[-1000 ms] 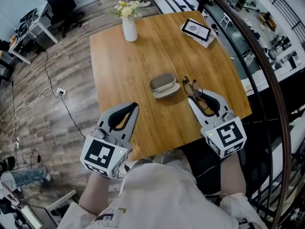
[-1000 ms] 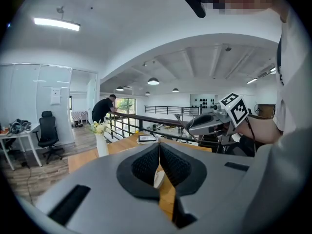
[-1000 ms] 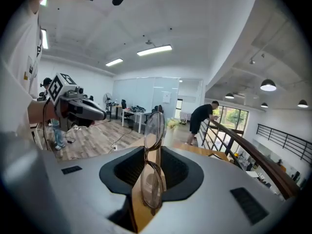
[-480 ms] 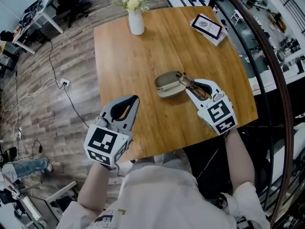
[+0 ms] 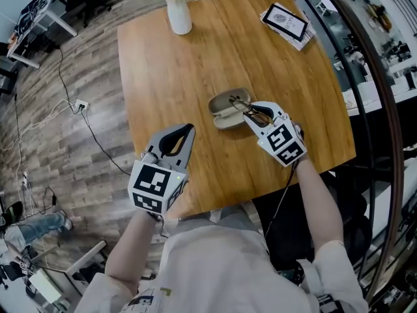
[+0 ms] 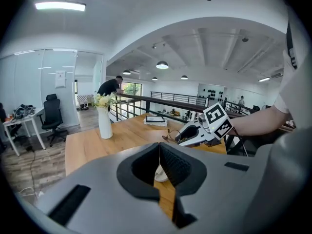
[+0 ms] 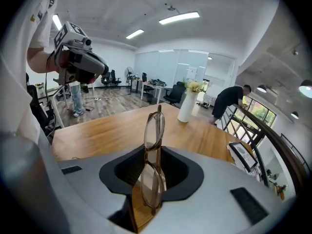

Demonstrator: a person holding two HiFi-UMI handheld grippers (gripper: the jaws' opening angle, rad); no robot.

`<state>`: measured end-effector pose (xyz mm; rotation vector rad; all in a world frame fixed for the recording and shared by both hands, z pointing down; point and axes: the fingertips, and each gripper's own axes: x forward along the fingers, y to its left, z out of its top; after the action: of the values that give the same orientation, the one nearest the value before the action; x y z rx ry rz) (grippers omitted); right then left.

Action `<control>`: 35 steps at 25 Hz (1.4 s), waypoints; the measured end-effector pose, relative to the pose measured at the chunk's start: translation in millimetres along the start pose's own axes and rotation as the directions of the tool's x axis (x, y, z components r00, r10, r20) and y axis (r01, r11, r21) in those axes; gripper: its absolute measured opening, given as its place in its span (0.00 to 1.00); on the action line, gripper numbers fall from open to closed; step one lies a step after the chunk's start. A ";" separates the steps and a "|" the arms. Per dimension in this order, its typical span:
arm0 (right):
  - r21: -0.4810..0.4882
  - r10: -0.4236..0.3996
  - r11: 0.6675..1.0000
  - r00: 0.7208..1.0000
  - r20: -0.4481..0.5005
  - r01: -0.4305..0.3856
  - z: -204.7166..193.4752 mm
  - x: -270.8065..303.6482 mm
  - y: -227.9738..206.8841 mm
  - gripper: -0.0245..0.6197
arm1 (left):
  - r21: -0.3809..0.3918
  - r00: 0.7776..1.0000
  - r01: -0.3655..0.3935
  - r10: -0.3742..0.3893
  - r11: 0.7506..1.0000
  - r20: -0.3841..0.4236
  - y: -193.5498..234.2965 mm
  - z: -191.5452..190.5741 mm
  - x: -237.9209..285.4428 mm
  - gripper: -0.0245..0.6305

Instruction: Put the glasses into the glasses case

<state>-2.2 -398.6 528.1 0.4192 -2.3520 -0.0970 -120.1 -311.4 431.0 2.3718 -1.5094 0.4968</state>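
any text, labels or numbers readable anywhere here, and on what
No text can be read.
Booklet: print too small to read.
Wall sheet: too small to read.
Marker cubes: square patterns only, no letters or numbers.

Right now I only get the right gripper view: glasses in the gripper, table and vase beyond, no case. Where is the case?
Observer: The head view shows the glasses case on the table, right at the tip of your right gripper. The glasses overlap its right end.
Operator: Is it open?
Observer: Yes, the lid is swung back and both halves face up.
Operator: And my other hand?
Observer: The left gripper is short of the case, by the table's near edge. Its own view shows the jaws together on nothing.
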 end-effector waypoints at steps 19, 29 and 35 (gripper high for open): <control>-0.248 0.127 0.947 0.948 -0.293 -0.203 -89.3 97.9 51.1 0.15 | -0.129 0.977 0.062 -0.087 0.990 -0.194 7.6 -109.8 42.8 0.07; -0.192 0.274 0.918 0.905 -0.324 -0.346 -102.9 95.3 76.1 0.14 | -0.193 0.964 0.095 -0.138 0.977 -0.225 -4.7 -136.0 44.9 0.07; -0.006 0.467 0.869 0.823 -0.324 -0.496 -120.9 84.2 96.7 0.14 | -0.209 0.957 0.111 -0.162 0.971 -0.241 -17.4 -143.8 46.8 0.07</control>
<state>-2.9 -328.6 689.9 -0.2070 -2.0563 0.0985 -105.0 -282.5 579.6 2.1489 -1.2113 0.5707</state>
